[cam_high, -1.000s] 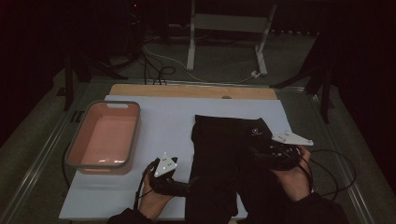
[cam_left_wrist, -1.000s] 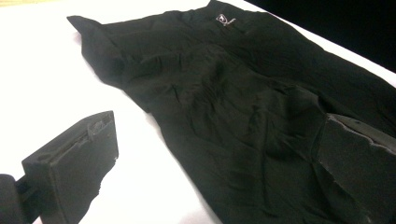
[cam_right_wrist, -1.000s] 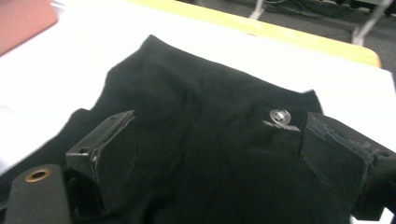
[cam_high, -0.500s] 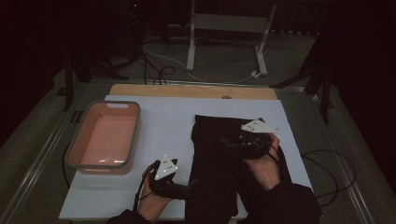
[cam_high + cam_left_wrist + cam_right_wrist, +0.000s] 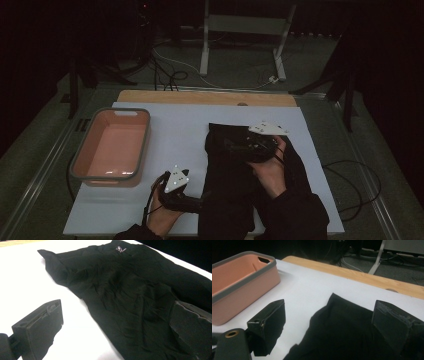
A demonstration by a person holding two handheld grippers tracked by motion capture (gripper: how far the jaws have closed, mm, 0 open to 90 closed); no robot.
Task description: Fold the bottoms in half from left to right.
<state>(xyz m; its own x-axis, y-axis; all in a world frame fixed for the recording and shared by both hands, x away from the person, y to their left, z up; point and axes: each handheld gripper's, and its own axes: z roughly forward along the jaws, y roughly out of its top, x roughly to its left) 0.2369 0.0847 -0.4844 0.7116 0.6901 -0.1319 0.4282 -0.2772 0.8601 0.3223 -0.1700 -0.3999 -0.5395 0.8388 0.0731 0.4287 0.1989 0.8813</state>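
While the black garment (image 5: 240,180) lay flat on the right half of the white sheet (image 5: 170,125), reaching from mid-table to the near edge, both grippers stood with jaws wide apart and nothing between them. The right gripper (image 5: 235,147) hovered over the cloth's far end, pointing at its far left corner; the left gripper (image 5: 197,204) sat low at the near left edge, one jaw over the sheet, the other over fabric.

Trouble looked likely in the pinch: thin, limp cloth might slip out, or a jaw might catch only the top layer and drag the rest into a bunch. Uneven lifts by the two hands would likely skew any fold.

An empty pink bin (image 5: 111,147) waited well apart at the left. Beyond ran a wooden table edge (image 5: 205,97), then a dim floor with cables (image 5: 167,70) and a metal stand (image 5: 245,30).
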